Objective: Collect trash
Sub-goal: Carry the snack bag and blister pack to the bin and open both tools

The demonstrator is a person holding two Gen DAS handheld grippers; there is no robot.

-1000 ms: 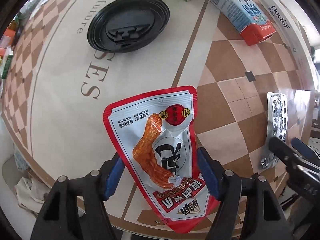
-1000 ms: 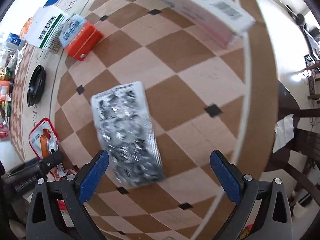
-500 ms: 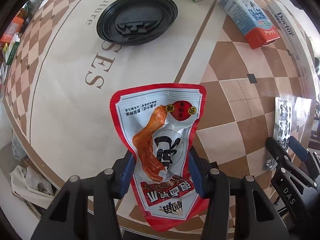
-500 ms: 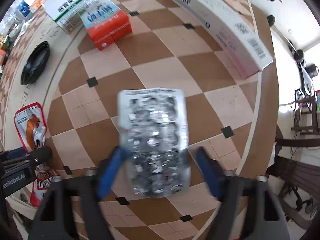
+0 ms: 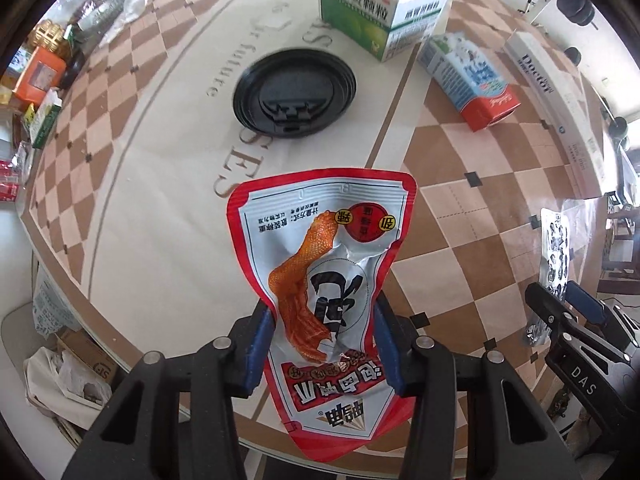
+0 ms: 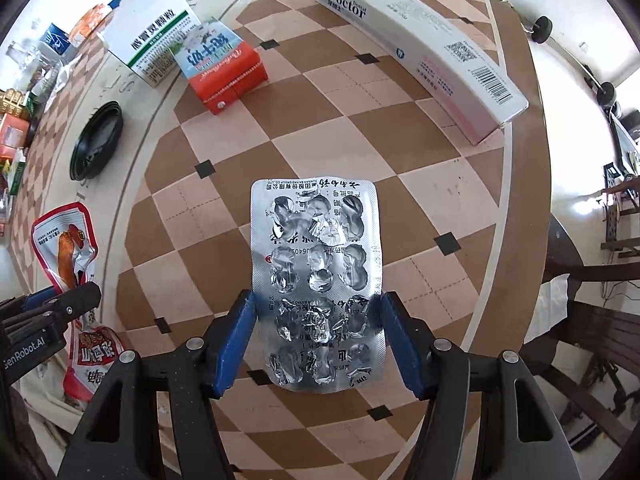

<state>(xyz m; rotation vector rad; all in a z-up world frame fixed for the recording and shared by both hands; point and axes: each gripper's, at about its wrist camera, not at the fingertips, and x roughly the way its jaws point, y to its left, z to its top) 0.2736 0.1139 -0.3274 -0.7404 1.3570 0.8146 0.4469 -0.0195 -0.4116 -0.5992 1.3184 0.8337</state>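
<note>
- Left gripper [image 5: 325,342]: jaws closed on the snack pouch [image 5: 326,264], blue pads pressing both its side edges at lower centre of the left wrist view; the pouch creases between them.
- Snack pouch: red-bordered, white face, orange chicken-foot print; fills centre frame above the table [image 5: 168,208].
- Right gripper [image 6: 316,338]: jaws clamped on the blister pack [image 6: 316,280], blue pads against its long edges at lower centre of the right wrist view.
- Blister pack: silver foil, pockets burst and crumpled.
- Black lid [image 5: 294,92]: on the table, upper centre of the left view.
- Green-and-white box [image 5: 380,12]: top of frame.
- Blue-and-red carton [image 5: 470,76]: upper right, just beside the box.
- Long white box [image 6: 416,44]: marked "Doctor", upper right of the right view.
</note>
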